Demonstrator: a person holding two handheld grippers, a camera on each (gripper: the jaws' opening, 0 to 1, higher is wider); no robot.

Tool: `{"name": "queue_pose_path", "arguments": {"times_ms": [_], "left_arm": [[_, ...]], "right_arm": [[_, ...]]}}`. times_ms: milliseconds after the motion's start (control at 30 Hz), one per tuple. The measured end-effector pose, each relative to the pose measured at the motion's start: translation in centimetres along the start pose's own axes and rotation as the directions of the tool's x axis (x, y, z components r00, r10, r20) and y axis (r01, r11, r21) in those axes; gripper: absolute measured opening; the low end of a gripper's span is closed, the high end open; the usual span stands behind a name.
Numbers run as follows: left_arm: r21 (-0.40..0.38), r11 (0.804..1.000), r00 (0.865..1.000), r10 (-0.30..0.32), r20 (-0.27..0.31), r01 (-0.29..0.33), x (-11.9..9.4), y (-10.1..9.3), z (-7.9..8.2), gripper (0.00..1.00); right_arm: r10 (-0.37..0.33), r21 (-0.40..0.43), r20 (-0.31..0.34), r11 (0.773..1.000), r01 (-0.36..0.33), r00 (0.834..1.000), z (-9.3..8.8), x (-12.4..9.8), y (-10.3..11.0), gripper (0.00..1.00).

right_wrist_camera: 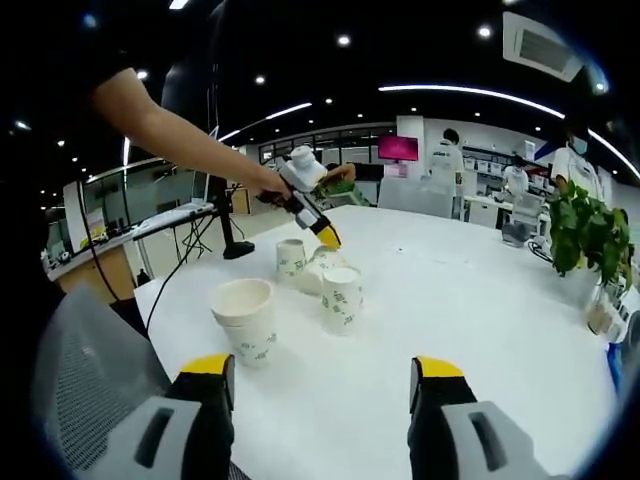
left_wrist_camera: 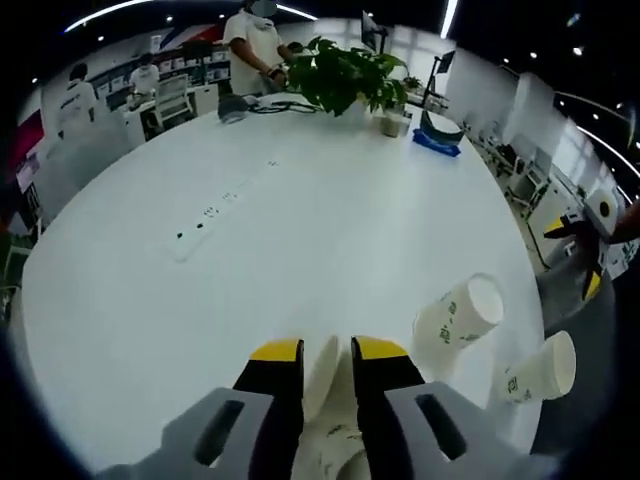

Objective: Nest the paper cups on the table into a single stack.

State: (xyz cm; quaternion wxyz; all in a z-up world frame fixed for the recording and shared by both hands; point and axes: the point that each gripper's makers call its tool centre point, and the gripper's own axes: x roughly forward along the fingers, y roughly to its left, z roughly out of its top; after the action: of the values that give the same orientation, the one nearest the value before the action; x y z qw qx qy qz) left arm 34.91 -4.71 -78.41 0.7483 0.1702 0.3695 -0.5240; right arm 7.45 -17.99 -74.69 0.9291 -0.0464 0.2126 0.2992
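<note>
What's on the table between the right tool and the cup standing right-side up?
Nothing: in the right gripper view, bare white table lies between the open right tool and the upright paper cup.

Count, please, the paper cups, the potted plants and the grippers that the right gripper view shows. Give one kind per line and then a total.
paper cup: 4
potted plant: 1
gripper: 2, the right gripper and the left gripper
Total: 7
</note>
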Motion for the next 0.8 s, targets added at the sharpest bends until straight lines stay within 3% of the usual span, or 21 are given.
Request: {"name": "queue_pose_path", "arguments": {"times_ms": [300, 400, 800], "left_arm": [[-0.032, 0.999, 0.999, -0.044, -0.007, 0.044, 0.1, 0.3, -0.6, 0.1], [-0.04, 0.998, 0.998, -0.058, -0.011, 0.057, 0.3, -0.3, -0.6, 0.02], [-0.017, 0.995, 0.995, -0.099, -0.022, 0.098, 0.1, -1.8, -0.1, 0.0]], "right_arm": [[-0.004, -0.002, -0.002, 1.0, 0.004, 1.0, -0.1, 0.0, -0.1, 0.72], [-0.007, -0.002, -0.003, 1.0, 0.007, 1.0, -0.1, 0.0, -0.2, 0.72], [-0.01, -0.001, 0.005, 1.0, 0.01, 1.0, 0.1, 0.0, -0.2, 0.72]]}}
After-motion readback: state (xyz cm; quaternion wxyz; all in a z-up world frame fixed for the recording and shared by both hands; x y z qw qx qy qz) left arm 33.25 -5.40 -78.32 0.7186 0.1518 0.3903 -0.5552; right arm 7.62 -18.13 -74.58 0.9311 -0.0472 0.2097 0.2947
